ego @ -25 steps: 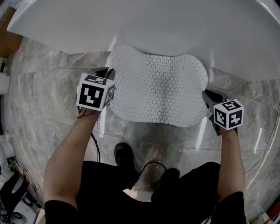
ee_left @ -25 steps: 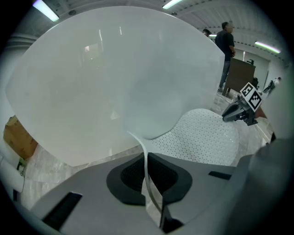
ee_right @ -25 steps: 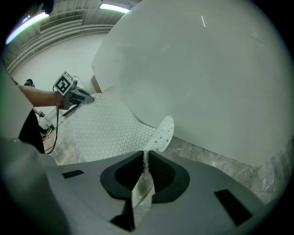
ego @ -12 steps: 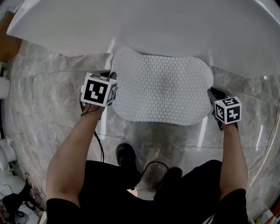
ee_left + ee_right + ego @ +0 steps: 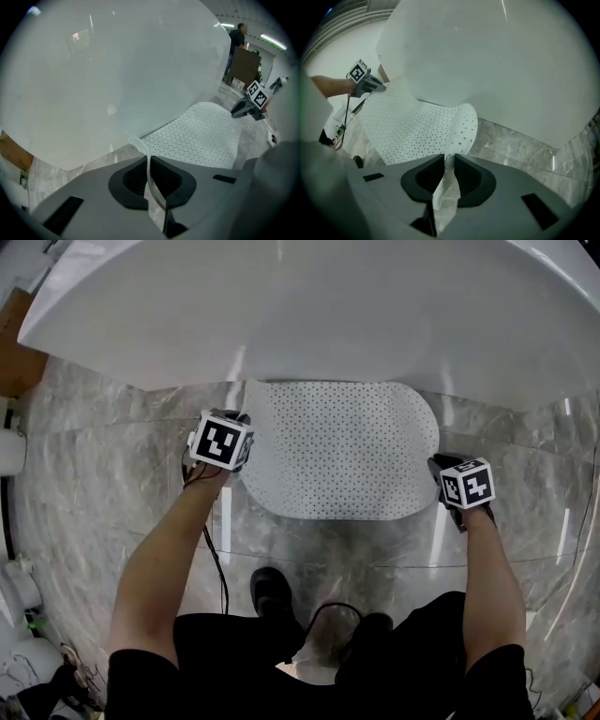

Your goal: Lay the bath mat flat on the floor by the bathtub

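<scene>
White perforated rubber bath mat (image 5: 339, 451): spread over the grey marble floor (image 5: 103, 456), with its 12 o'clock edge just beside the base of the white bathtub (image 5: 309, 306). Left gripper (image 5: 149, 160) is clenched on the mat's 9 o'clock end, and right gripper (image 5: 448, 163) on its 3 o'clock end. Both gripped ends curl up off the floor.

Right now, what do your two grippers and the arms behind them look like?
The left gripper and right gripper each have a grey body with black-lined jaws and carry a white cube printed with black square markers. A thin black cable trails from the left gripper. The person wears a black short-sleeved top, and the forearms are bare.
</scene>
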Tool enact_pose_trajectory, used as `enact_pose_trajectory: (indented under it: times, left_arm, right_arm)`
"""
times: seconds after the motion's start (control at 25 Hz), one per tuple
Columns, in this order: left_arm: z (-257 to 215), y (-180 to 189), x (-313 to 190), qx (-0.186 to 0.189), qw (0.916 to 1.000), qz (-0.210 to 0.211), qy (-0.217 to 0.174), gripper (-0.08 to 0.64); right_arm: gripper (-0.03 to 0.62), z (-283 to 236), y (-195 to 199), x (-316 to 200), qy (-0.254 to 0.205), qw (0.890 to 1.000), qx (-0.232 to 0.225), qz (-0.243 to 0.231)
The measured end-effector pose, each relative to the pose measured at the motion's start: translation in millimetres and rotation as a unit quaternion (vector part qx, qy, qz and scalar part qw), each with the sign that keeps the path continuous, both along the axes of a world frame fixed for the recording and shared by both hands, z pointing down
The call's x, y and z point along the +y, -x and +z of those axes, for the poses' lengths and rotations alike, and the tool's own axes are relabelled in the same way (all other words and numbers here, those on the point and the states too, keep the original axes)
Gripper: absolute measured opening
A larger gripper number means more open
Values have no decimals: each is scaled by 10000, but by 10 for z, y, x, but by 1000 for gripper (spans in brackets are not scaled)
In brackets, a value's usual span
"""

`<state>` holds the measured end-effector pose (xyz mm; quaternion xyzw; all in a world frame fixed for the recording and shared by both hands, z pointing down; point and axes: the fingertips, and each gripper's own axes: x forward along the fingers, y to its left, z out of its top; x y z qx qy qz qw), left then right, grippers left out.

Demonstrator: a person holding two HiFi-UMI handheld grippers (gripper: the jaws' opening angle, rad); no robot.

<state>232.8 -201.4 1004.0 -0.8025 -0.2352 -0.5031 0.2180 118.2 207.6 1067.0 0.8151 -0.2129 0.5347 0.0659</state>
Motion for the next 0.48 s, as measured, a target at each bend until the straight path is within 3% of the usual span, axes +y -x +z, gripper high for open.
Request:
enact_pose_trajectory:
  times: [0.2, 0.32, 0.4, 0.48]
  left_arm:
    - [462, -190, -371, 83, 9991, -139, -394, 17]
    - [676, 25, -546, -298, 9934, 295, -1067, 20]
    - [740, 77, -556, -326, 9880, 711, -1329, 20]
    - [791, 72, -579, -292, 9838, 987, -1471, 20]
  right_arm:
    - [78, 161, 105, 88, 385, 9984, -63, -411]
    - [78, 242, 141, 114, 405, 9984, -194, -336]
    - [78, 304, 171, 55, 363, 9981, -345, -365]
    - [78, 359, 236, -99, 333, 9958, -488, -694]
